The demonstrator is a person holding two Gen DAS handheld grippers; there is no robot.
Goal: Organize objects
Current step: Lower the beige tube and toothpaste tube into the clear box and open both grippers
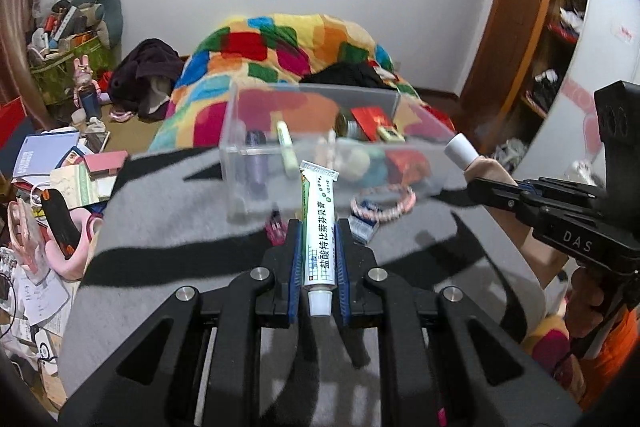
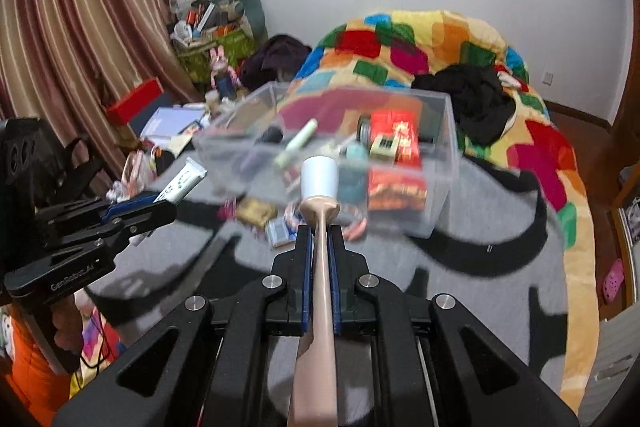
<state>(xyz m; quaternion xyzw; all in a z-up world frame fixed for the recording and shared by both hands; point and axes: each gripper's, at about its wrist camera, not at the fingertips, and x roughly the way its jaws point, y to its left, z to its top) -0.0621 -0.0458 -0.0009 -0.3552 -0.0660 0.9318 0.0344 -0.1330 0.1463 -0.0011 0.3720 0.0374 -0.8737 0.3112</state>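
While both hands hover over the grey blanket (image 1: pixel 168 227) | left gripper (image 1: pixel 318 247) pinches an ointment tube (image 1: pixel 318 223), long axis toward the clear bin (image 1: pixel 240 147) just ahead | right gripper (image 2: pixel 321 247) clamps a beige tube (image 2: pixel 320 267), cap likewise aimed binward, equally near.

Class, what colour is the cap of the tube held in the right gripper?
White; the cap shows best in the right wrist view.
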